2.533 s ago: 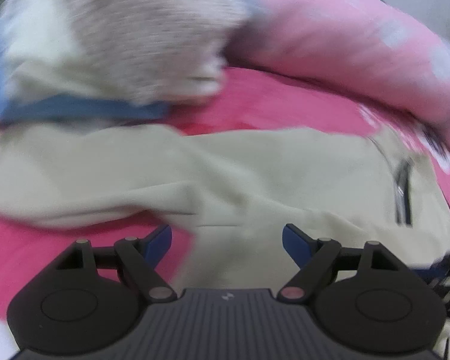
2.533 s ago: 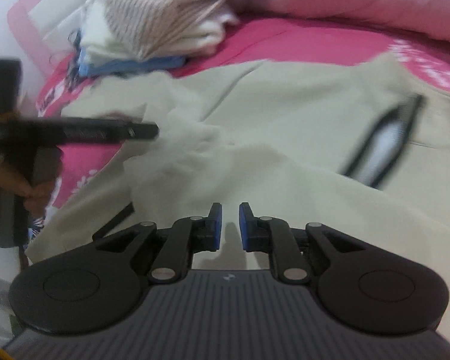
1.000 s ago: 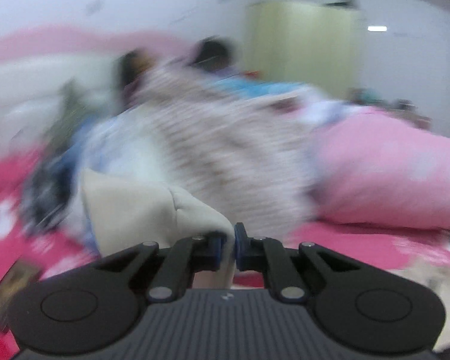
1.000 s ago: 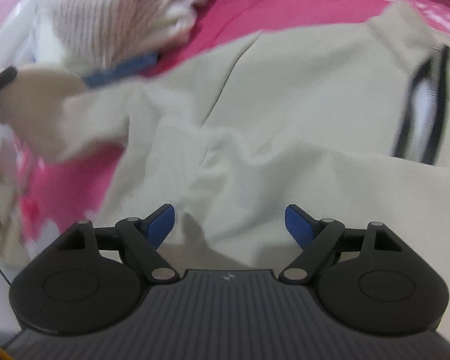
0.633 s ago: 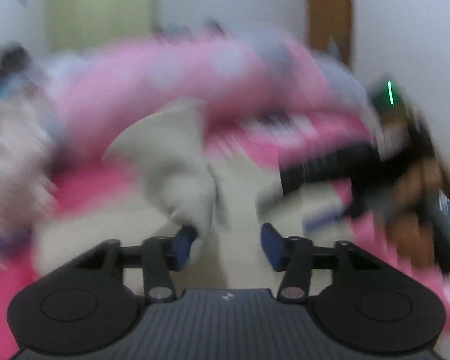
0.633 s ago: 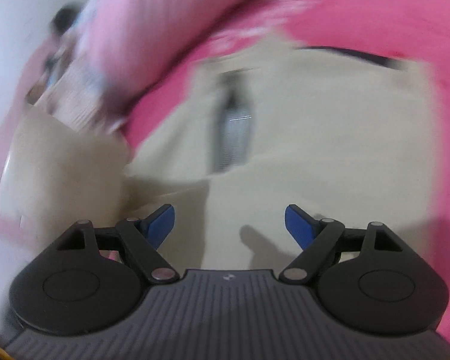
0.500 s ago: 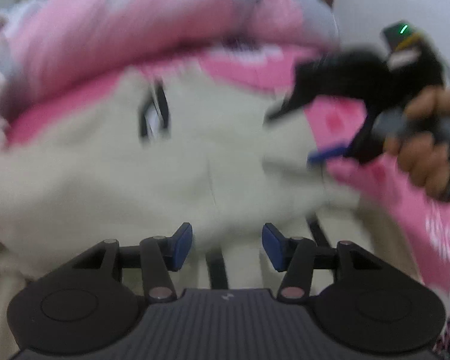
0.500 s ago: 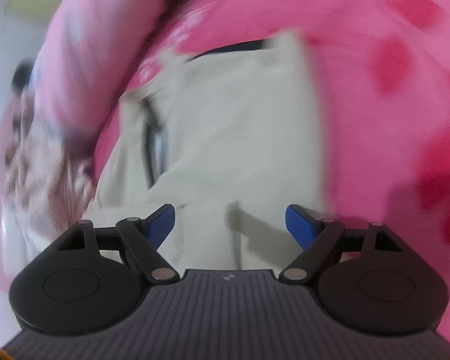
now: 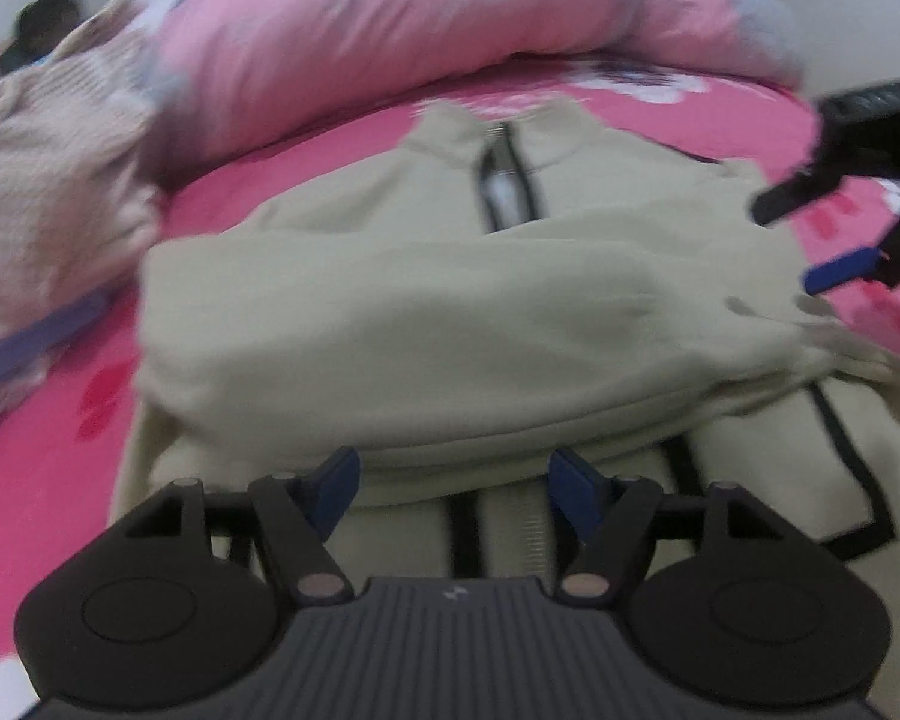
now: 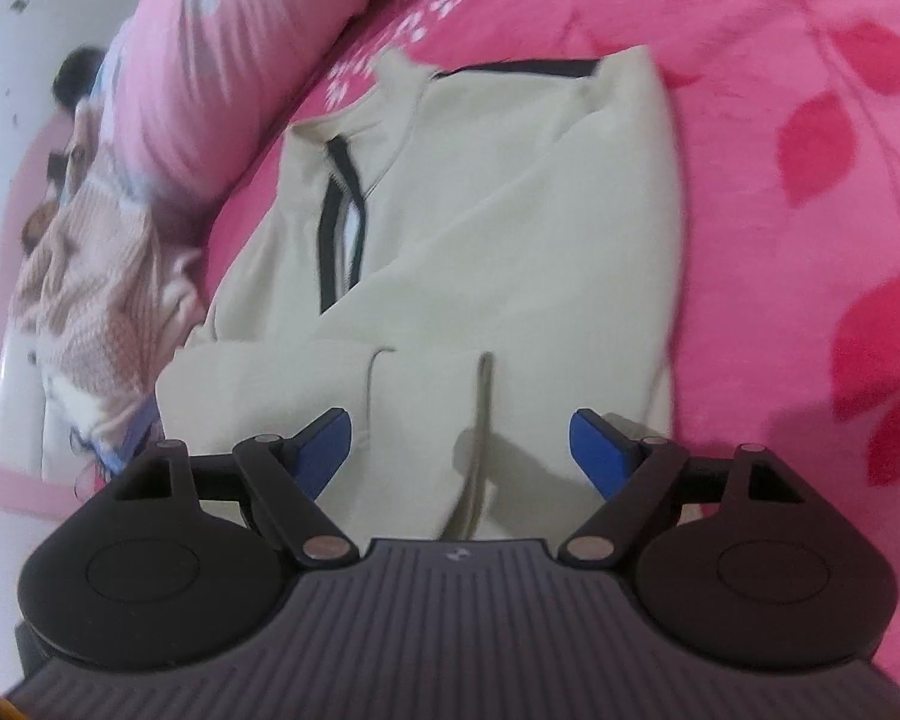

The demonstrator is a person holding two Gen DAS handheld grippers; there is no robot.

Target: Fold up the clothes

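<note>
I see the cream jacket (image 9: 450,300) on the pink bed (image 10: 780,60), sleeve folded across it. My left hand-held gripper (image 9: 453,477) and right hand-held gripper (image 10: 462,441) hover over the jacket, both spread wide, holding nothing.

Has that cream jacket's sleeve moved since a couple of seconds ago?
Yes. The sleeve that lay spread toward the stack of clothes now lies folded across the cream jacket, covering the lower zipper. Both grippers are open.

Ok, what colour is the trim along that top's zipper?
Black, on a cream top; the zipper trim shows best in the right wrist view.
</note>
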